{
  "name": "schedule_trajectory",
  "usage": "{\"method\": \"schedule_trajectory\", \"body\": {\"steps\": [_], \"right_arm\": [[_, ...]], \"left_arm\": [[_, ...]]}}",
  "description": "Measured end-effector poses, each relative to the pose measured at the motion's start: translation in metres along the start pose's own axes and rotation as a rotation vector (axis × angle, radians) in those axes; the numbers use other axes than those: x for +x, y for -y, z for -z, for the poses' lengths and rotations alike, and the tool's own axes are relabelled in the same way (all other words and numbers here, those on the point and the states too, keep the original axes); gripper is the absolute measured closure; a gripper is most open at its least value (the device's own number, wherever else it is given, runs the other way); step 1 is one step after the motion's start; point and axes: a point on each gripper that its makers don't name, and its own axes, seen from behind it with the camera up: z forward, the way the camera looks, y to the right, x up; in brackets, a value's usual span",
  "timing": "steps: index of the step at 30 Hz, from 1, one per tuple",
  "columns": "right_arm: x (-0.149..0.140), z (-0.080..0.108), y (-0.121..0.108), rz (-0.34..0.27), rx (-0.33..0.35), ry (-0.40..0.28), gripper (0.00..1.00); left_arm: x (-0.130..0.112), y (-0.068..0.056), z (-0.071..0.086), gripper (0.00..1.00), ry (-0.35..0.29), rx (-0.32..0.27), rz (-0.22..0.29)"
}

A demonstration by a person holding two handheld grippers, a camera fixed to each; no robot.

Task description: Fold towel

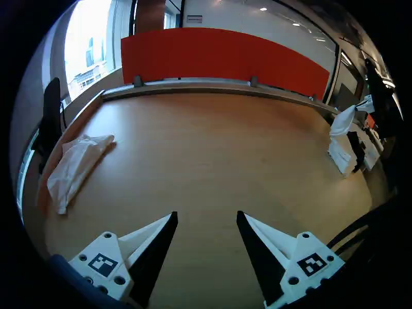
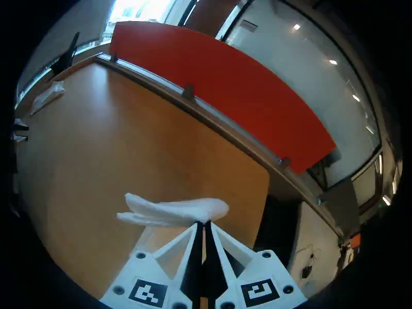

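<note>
My right gripper (image 2: 204,225) is shut on the edge of a white towel (image 2: 175,210), which bunches just past its fingertips above the wooden table (image 2: 129,149). In the left gripper view that towel (image 1: 342,123) rises at the table's far right edge, with more white cloth (image 1: 340,157) lying under it. My left gripper (image 1: 206,219) hovers open over the bare wooden table (image 1: 206,154), holding nothing. A second white towel (image 1: 77,165) lies crumpled near the table's left edge, well ahead and left of the left gripper; the right gripper view shows it (image 2: 47,95) far off.
A red partition (image 1: 221,56) with a grey rail runs along the table's far edge. A dark chair (image 1: 50,116) stands beyond the left edge by the windows. Dark equipment (image 1: 381,98) stands past the right end.
</note>
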Motion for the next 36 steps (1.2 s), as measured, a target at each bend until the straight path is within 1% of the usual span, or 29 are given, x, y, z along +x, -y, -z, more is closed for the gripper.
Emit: {"method": "schedule_trajectory", "body": {"steps": [8,13,26,36], "right_arm": [[-0.064,0.006,-0.001,-0.052,-0.018,0.065,0.96],[-0.093,0.005,0.004,-0.083,-0.019,0.095,0.96],[-0.146,-0.007,0.022,-0.135,-0.002,0.170,0.96],[-0.175,-0.017,0.030,-0.176,0.016,0.223,0.96]], "left_arm": [[-0.003,-0.003,0.000,0.16,0.005,-0.005,-0.004],[-0.004,-0.004,0.000,0.15,0.008,-0.006,-0.011],[-0.003,-0.006,0.003,0.16,0.008,-0.003,-0.019],[-0.006,-0.007,0.005,0.15,0.014,0.001,-0.024]]}}
